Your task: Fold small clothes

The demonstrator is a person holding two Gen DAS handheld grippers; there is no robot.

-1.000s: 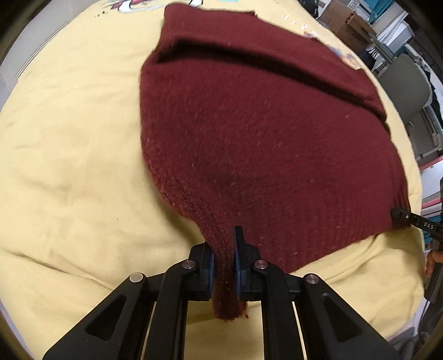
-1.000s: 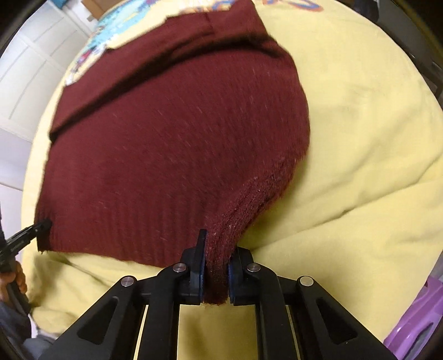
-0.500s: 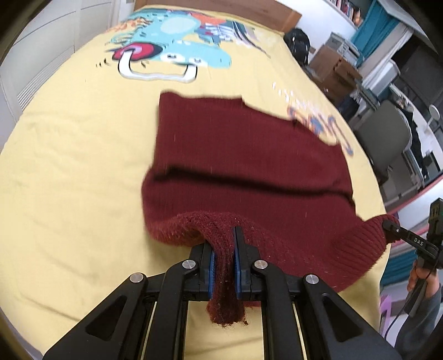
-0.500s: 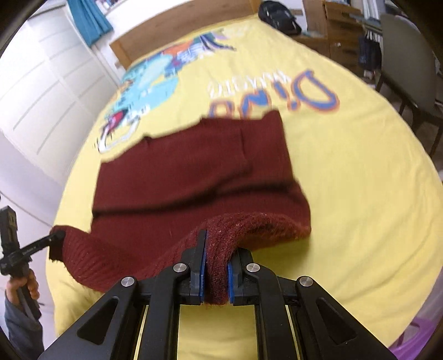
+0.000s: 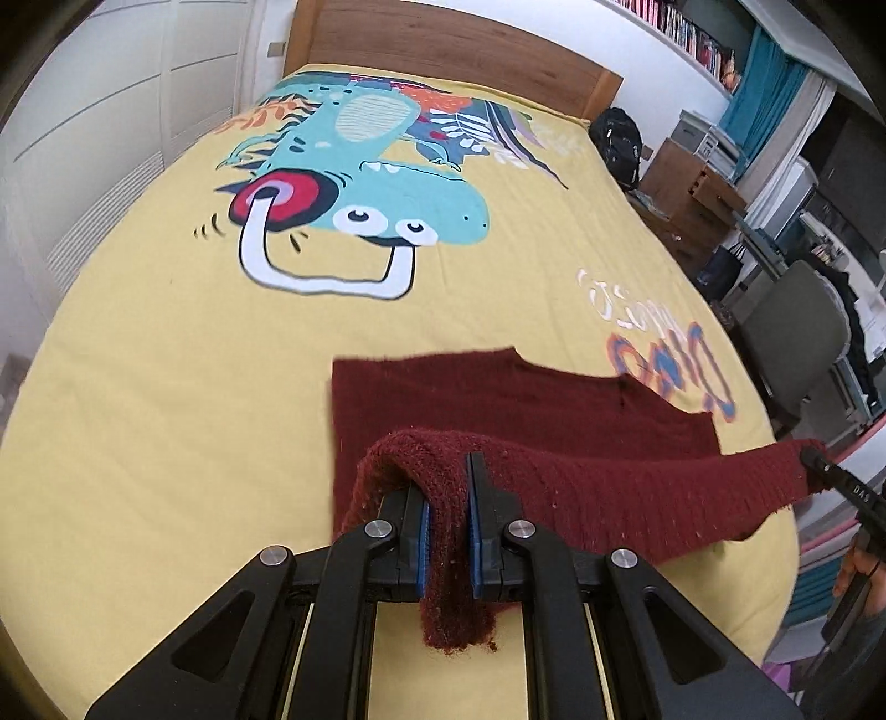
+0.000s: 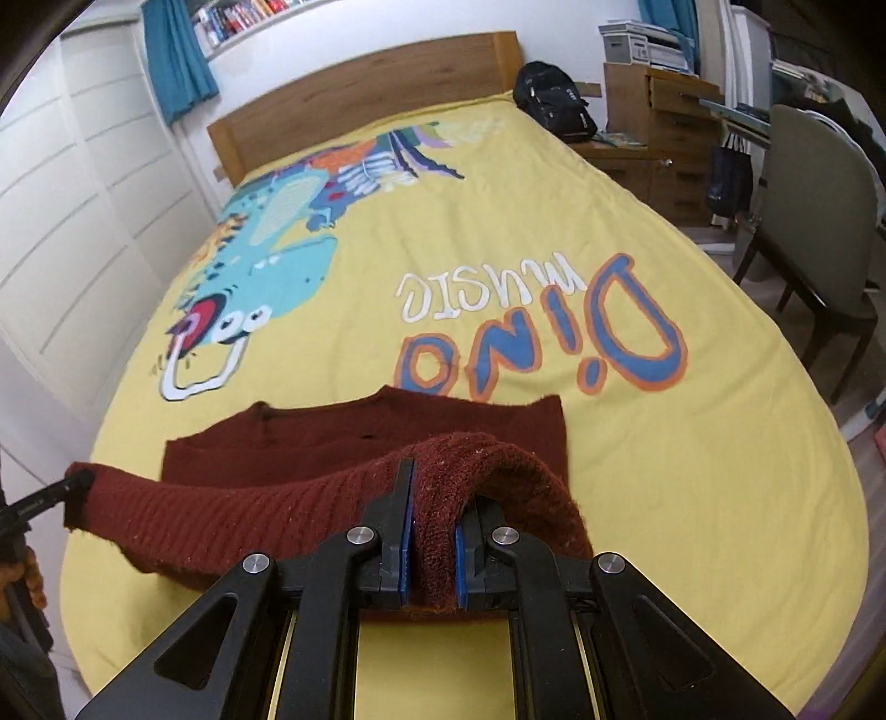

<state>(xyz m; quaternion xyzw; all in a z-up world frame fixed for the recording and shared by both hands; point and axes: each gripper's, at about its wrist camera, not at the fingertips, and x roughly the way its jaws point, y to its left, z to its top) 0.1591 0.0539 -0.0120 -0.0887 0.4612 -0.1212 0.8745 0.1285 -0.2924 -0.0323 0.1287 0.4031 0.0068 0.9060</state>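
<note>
Dark red knit sweater [image 5: 581, 421], lower center of both frames, on the yellow bedspread [image 5: 166, 415]. Far part lies flat on the bed; near hem edge is lifted off it, strung between the 2 claws and sagging a bit mid-span. Left claw [image 5: 447, 531] clenched on 1 hem corner, wool bunched between the blue pads [image 5: 423, 531], a tuft hanging below the jaws. Right claw [image 6: 431, 545] clenched on the other corner, same bunching, fabric draped over the right-hand jaw. Each claw's tip also shows at the edge of the other view, far right of the left wrist frame and far left of the right wrist frame.

Handling, my read: soft, limp, thick knit, light, not slippery and not fragile; fuzzy yarn grips the pads well. It stretches and droops, so the edge needs even tension from both corners or the fold line goes crooked. Corners of the ribbed hem are the right hold; both are taken already.

Step in hand looks like the bottom-to-top fold: hem raised, not yet laid over the far part. Next move would want both claws carried forward together, level, toward the neckline at frame center.

Outward: dinosaur print [image 5: 354, 183] and "Dino music" lettering [image 6: 554, 327] on the spread, wooden headboard [image 5: 443, 33] at top, black backpack [image 6: 554, 108], grey chair [image 6: 819, 183] at right.
</note>
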